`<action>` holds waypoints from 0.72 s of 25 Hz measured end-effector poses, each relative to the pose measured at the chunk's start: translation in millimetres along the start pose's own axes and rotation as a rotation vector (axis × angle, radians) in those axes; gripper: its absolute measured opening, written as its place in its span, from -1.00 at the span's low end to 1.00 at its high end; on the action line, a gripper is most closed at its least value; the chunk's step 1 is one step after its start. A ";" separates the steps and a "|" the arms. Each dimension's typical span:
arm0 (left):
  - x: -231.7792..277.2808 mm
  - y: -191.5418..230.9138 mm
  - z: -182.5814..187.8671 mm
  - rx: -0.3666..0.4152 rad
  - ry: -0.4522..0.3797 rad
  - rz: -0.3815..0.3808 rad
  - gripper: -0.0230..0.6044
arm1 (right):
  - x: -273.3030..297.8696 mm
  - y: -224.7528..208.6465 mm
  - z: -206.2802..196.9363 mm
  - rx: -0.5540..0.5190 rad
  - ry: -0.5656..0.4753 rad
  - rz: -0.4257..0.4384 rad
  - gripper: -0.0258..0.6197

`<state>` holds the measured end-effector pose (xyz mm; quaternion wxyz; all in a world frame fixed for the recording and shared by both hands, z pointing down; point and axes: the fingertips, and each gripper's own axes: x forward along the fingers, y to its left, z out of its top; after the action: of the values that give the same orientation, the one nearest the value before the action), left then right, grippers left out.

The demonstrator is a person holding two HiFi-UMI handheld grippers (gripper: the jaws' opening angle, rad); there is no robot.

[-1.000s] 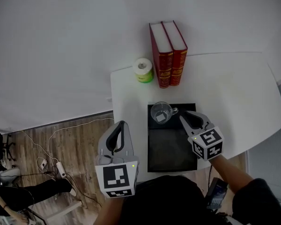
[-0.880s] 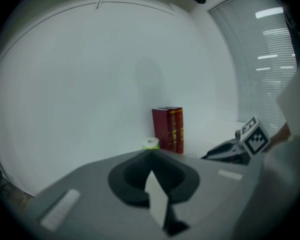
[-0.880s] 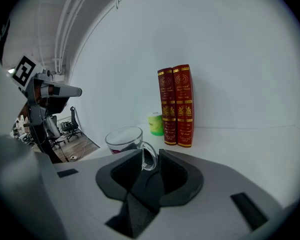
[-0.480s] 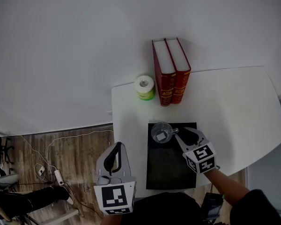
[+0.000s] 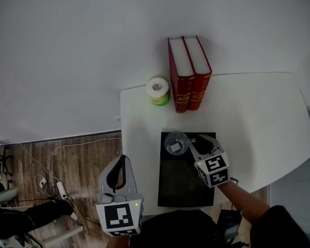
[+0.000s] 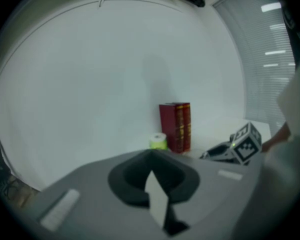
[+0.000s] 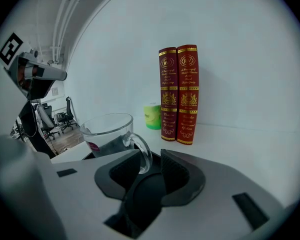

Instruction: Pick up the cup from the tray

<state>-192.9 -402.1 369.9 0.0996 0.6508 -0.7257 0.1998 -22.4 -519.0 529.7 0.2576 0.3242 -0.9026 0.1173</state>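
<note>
Reaching in from the near side, right tool (image 7: 151, 160) is released: jaws stand apart and have just been opening, with the loop handle (image 7: 144, 154) of the clear glass cup (image 7: 106, 134) sitting in the gap between them. Handle lies nearer the left-hand pad; whether it touches that pad cannot be told. Neither pad clamps it.

Cup: upright, just ahead of the right tool and slightly to its left, standing in the far left corner of the flat black rectangular tray (image 5: 183, 185). Small pinkish mark on the glass wall. Handle points back toward the tool.

Tray lies on the white table (image 5: 258, 118), under and behind the right tool. Marker cube (image 5: 213, 170) of that tool sits over the tray's right edge.

Beyond the right tool, well apart: two dark red hardback books (image 5: 189, 71), upright, spines toward the tool, touching side by side. Just left of them, a white roll with a green band (image 5: 158, 91), on end.

Left tool (image 5: 122, 158): clenched, pads together, nothing between them. It hangs at the table's near left edge, left of the tray and well apart from the cup, with wooden floor (image 5: 77, 159) below and to its left. In its own view the books and roll lie ahead, right tool off to the right
</note>
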 end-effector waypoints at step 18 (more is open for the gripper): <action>-1.5 9.7 -3.4 0.012 0.014 0.007 -0.92 | 12.7 0.6 4.0 -0.015 0.008 -0.050 -0.77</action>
<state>-202.6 -398.6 370.8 0.1001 0.6473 -0.7262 0.2090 -32.7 -526.7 533.2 0.2663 0.3444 -0.8941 0.1053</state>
